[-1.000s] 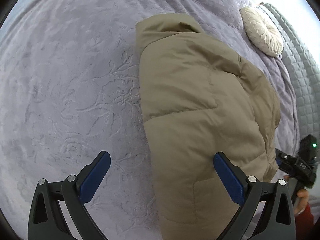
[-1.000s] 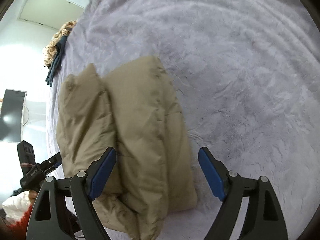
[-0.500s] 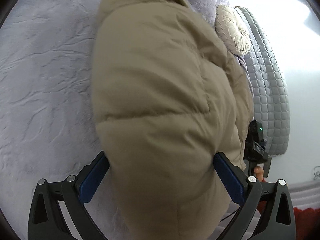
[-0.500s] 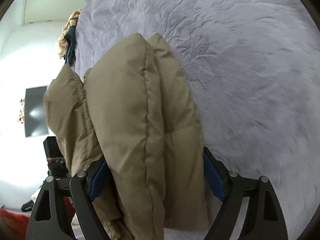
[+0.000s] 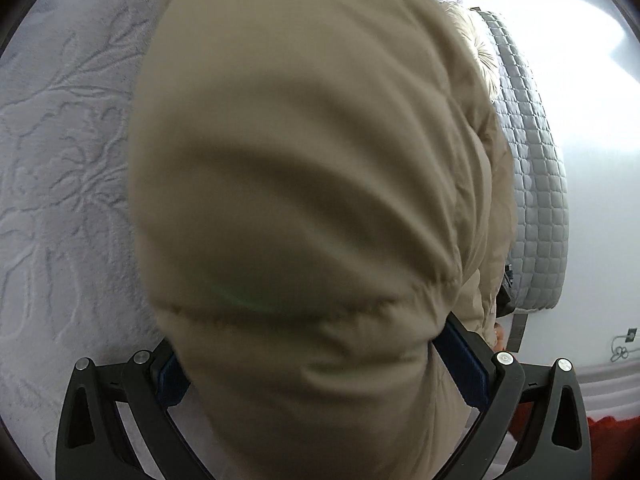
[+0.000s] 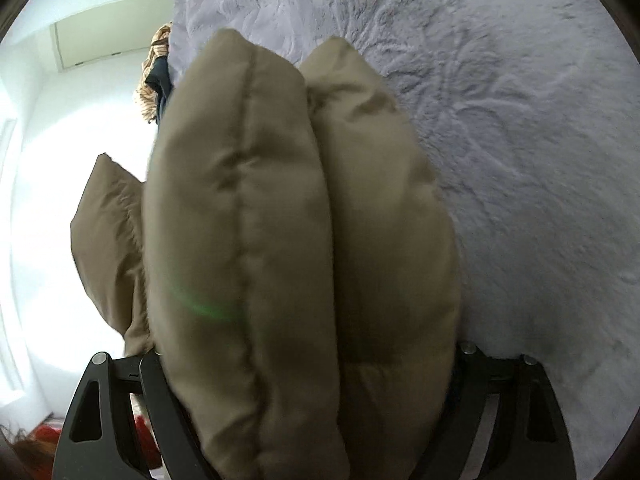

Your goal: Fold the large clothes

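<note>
A folded tan puffer jacket (image 5: 300, 200) lies on a lavender plush bedspread (image 5: 60, 160) and fills most of both views. My left gripper (image 5: 316, 368) straddles one end of it. Its jaws stand wide, and the padding bulges between the blue pads (image 5: 464, 368) and partly covers them. From the other side my right gripper (image 6: 308, 356) reaches around the jacket (image 6: 260, 240), where the stacked folded layers show as thick rolls. These jaws also stand wide apart, their pads hidden behind the fabric. Neither grip visibly squeezes the padding.
A round cream cushion (image 5: 480, 52) and a grey quilted headboard (image 5: 532, 184) lie beyond the jacket in the left view. Other clothes (image 6: 154, 76) hang at the bed's far edge. The bedspread (image 6: 520, 120) stretches away to the right. A red sleeve (image 5: 608, 440) shows at the lower right.
Both grippers have dropped and pushed forward onto the jacket. It lay ahead of the jaws a second ago; now it sits deep between them. Jaw spacing looks unchanged.
</note>
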Demonstrator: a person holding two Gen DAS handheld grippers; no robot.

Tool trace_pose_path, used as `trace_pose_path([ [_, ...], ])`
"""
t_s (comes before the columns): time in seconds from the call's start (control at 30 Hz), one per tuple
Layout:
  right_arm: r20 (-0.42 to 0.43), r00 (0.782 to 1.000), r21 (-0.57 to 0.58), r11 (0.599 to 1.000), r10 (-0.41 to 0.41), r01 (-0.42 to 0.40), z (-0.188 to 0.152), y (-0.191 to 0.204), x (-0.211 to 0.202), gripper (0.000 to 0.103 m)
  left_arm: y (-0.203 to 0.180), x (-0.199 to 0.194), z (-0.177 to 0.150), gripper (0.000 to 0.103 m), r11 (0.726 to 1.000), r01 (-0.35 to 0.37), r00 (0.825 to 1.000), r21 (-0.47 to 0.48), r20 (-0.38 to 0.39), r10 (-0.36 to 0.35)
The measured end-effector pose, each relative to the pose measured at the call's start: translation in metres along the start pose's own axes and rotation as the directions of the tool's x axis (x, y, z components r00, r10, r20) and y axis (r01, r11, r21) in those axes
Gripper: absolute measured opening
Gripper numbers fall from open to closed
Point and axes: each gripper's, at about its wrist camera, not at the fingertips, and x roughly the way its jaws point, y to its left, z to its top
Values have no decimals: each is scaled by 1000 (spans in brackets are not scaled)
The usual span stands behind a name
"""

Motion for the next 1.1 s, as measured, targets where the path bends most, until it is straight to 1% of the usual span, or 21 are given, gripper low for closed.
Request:
trace_pose_path([
  [0.1,0,1000,16,1000,-14,14,2,2,4,85,-5,5,2,103,1000,-11,1000,-4,-1,11],
  [0.17,8,1000,16,1000,-10,9,0,5,3,75,-13,6,0,103,1000,-30,999,5,17,30],
  [0.2,11,1000,18,1000,5,-5,-1,8,4,67,-18,6,-2,103,999,-41,999,12,29,40],
  [0.23,15,1000,19,1000,19,-20,-2,10,4,58,-25,7,-3,101,998,-52,998,24,43,51],
  [0.27,20,999,21,999,34,-34,-4,10,2,54,-31,7,-5,99,998,-59,997,34,54,57],
  [0.33,30,998,25,998,57,-57,-8,15,1,44,-41,3,-6,91,997,-63,996,51,69,59],
  [0.4,39,997,25,997,74,-75,-12,19,-1,40,-48,-3,-7,87,996,-57,996,69,75,52],
  [0.43,44,995,22,996,86,-87,-14,22,-1,39,-52,-5,-6,85,996,-51,996,79,77,45],
  [0.5,52,993,17,994,107,-108,-19,29,-1,38,-60,-10,-6,85,995,-43,996,93,81,36],
  [0.6,69,987,22,989,147,-149,-23,39,2,38,-69,-23,0,85,995,-6,995,96,96,-4],
  [0.67,78,983,14,986,165,-167,-25,50,5,38,-71,-37,5,85,996,20,993,93,114,-31],
  [0.73,83,980,-1,984,179,-180,-24,62,10,38,-70,-52,9,85,995,29,990,97,132,-42],
  [0.83,85,976,-33,980,199,-197,-20,84,21,38,-74,-72,19,85,993,30,986,115,162,-49],
  [0.93,74,974,-55,976,213,-209,-11,102,36,38,-66,-97,23,85,991,22,981,132,186,-46],
  [1.0,65,974,-67,975,216,-212,-5,116,49,38,-64,-112,33,85,991,12,978,136,204,-40],
  [1.03,57,974,-74,974,219,-214,1,124,58,38,-60,-121,31,85,990,9,977,138,210,-38],
  [1.1,46,974,-87,972,221,-216,11,134,71,38,-57,-137,40,85,990,-1,972,139,233,-32],
])
